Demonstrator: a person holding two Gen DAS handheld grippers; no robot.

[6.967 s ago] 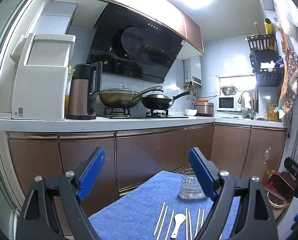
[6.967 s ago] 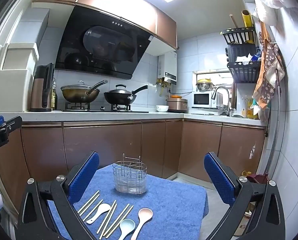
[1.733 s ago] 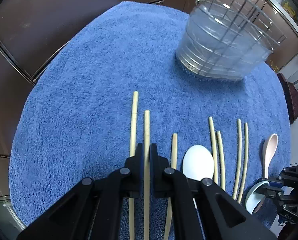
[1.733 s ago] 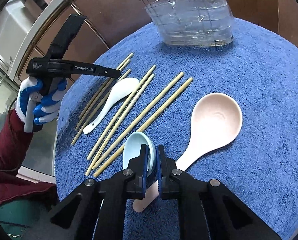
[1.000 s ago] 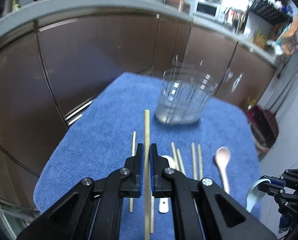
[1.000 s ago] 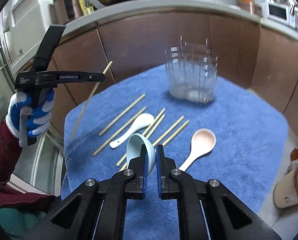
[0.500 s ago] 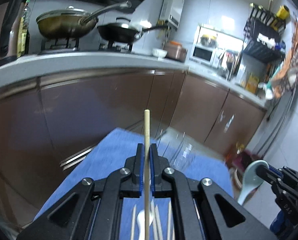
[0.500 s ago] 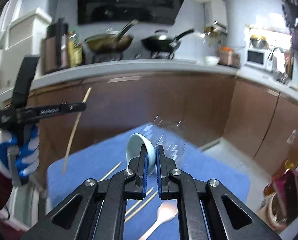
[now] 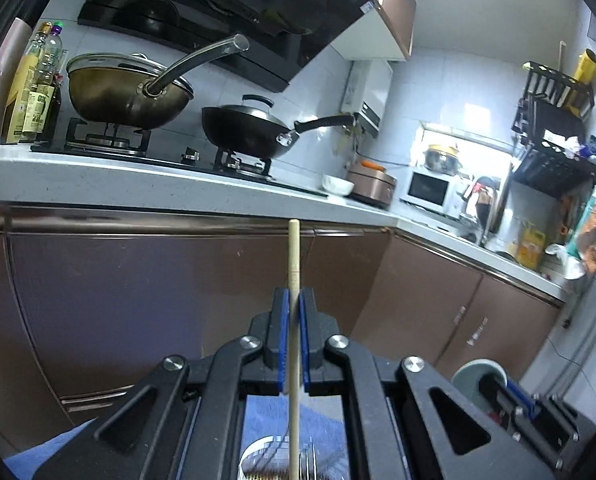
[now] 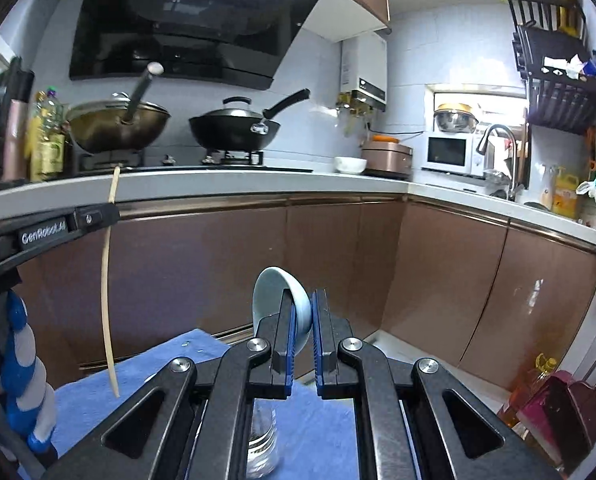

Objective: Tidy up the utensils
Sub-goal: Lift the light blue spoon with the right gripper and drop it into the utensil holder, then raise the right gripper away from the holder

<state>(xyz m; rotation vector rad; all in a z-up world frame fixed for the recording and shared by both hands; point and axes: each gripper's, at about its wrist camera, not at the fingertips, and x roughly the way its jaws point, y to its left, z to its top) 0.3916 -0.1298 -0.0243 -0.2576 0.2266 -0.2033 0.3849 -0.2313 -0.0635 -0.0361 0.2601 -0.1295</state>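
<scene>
The holder (image 9: 275,462) is cut off by the bottom edge in the left view and mostly hidden behind the right hand-held gripper (image 10: 301,312) in the other. The spoon's (image 10: 275,300) handle is hidden there. The chopstick (image 9: 293,320) runs off frame below.

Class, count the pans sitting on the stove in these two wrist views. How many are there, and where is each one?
2. A brass-coloured pan sits on the left burner, and a black pan on the right burner. Both have lids. None seems hidden.
</scene>
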